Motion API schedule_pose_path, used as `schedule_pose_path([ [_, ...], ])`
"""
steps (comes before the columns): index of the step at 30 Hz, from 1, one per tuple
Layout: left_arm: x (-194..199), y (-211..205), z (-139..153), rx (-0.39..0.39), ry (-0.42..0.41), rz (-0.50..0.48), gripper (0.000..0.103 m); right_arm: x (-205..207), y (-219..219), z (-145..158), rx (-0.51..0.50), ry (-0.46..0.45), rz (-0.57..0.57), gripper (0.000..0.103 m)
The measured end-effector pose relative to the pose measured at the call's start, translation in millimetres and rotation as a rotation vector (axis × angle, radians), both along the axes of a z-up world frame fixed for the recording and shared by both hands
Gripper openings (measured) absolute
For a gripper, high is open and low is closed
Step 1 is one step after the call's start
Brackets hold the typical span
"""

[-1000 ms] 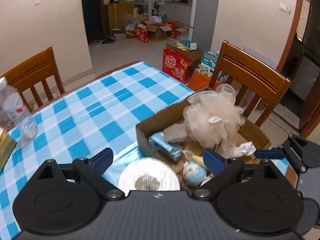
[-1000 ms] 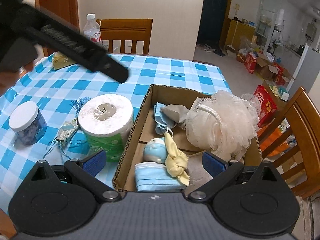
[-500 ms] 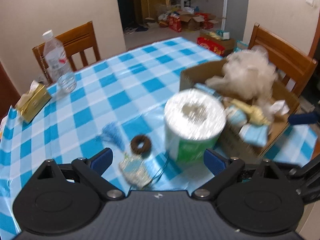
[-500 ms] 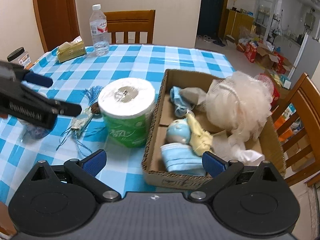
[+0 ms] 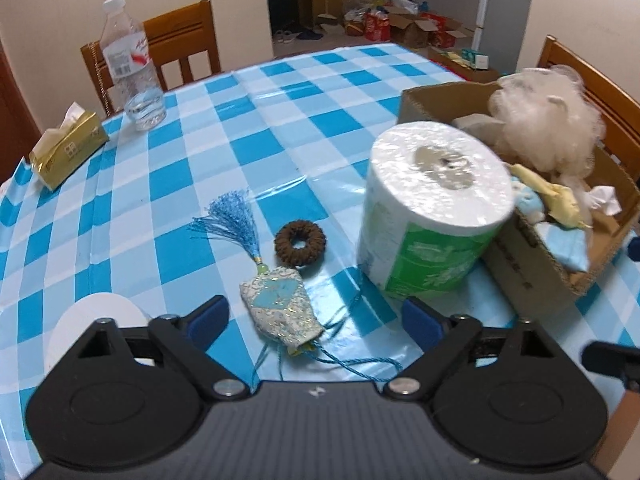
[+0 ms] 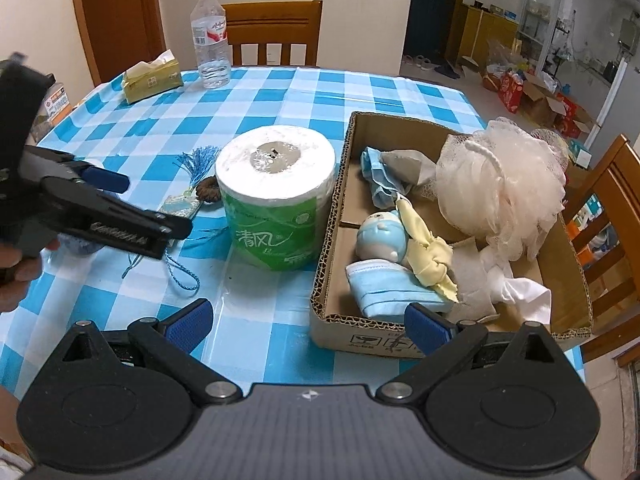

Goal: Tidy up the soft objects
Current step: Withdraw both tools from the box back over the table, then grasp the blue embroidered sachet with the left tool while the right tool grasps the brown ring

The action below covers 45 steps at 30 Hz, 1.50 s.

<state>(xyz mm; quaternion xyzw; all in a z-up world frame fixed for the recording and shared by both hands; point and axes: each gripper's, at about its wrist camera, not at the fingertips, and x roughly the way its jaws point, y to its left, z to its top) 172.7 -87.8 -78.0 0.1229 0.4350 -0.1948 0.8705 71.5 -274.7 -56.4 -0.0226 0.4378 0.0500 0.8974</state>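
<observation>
The left tool and the right tool each fill their frame's lower half, blue-padded fingers spread wide, gripping nothing.

Setting: a home dining room. Indicators: checked tablecloth on the table, wooden chairs, water bottle, tissue pack, fridge beyond.

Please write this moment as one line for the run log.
left gripper: jaws open, over sachet | right gripper: jaws open, empty | toilet roll: on table beside box | loofah: in box
</observation>
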Motion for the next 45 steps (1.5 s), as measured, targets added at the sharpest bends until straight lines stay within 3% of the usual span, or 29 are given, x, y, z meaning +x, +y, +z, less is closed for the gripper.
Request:
schedule_pose_path([
  [10, 28, 3, -28, 0.006, 0.058, 0.121, 0.063, 7, 7, 0, 0.000, -0.013, 0.057, 0.103],
  [15, 34, 2, -38, 0.001, 0.086, 0.160, 0.063, 11, 8, 1, 0.003, -0.019, 0.078, 0.103],
  [21, 40, 0, -46, -0.002, 0.099, 0.196, 0.042, 14, 10, 4, -0.010, -0.024, 0.116, 0.103],
  [27, 38, -3, -45, 0.001, 0.101, 0.180, 0.037, 20, 9, 12, -0.039, -0.038, 0.176, 0.103],
  [36, 16, 5, -43, -0.004, 0.135, 0.163, 0.036, 59, 17, 37, -0.106, -0.064, 0.381, 0.103],
  [45, -10, 9, -40, 0.026, 0.143, 0.082, 0.036, 121, 65, 53, -0.176, -0.053, 0.677, 0.103],
])
